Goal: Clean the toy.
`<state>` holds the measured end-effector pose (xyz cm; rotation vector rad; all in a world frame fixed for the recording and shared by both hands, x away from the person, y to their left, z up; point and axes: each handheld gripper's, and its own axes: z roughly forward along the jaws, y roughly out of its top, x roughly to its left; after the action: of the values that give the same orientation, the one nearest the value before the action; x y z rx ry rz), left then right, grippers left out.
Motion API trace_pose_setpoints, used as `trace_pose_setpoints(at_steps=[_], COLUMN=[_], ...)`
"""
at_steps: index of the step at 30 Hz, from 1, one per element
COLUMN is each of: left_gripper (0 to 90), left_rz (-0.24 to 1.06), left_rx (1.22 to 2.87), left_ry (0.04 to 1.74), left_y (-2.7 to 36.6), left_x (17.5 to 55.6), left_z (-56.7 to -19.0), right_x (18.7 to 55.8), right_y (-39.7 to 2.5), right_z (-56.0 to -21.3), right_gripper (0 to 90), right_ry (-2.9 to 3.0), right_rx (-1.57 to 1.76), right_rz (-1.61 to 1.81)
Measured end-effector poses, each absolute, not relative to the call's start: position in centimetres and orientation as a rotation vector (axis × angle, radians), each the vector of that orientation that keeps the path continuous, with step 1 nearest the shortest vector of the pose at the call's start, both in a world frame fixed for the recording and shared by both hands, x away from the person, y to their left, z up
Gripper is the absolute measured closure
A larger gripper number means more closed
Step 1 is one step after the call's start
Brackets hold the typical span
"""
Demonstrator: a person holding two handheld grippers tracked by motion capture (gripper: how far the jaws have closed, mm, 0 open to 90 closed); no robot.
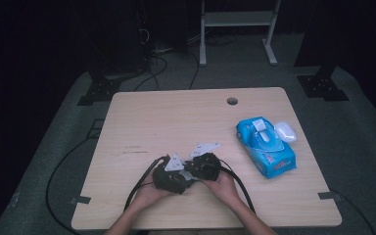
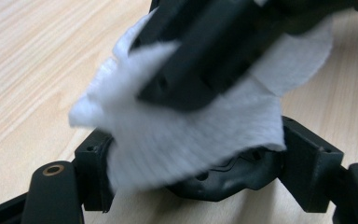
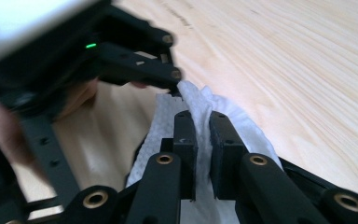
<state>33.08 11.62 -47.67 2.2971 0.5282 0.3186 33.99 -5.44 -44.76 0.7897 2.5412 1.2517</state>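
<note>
**Both tongs on one wet wipe**

We hold a white wipe point(image 3: 200, 116) between both tongs, low over the near middle of the counter point(image 1: 176, 117). Right tongs point(image 3: 203, 140) clench its fold; left tongs point(image 3: 172, 79) pinch a corner. It looks soft, limp and light, so edges seem the best hold.

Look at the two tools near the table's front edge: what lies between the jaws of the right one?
A white wipe, pinched between the right tool's closed jaws in the right gripper view.

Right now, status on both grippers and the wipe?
Right gripper shut on white wet wipe. Left gripper pinching its top edge. Wipes pack apart to the right; nothing in the way.
</note>
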Motion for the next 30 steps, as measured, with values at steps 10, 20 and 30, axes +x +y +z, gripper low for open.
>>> trace_pose_setpoints(at_steps=[10,20,30], left_gripper=[24.4,24.4,24.4], left_rz=[0.3,0.315,0.346], left_rx=[2.287,2.299,2.307], left_ry=[0.523,0.511,0.539], left_y=[11.9,11.9,12.3], left_x=[33.3,33.2,33.7], left_z=[-47.5,-47.6,-47.6], right_x=[35.7,34.1,34.0], right_y=[-9.9,-9.6,-12.1], right_z=[-44.3,-44.4,-44.3], right_gripper=[81.5,81.3,81.2], right_ry=[2.473,2.512,2.516], right_rx=[0.915,0.787,0.85], right_rz=[1.216,1.177,1.158])
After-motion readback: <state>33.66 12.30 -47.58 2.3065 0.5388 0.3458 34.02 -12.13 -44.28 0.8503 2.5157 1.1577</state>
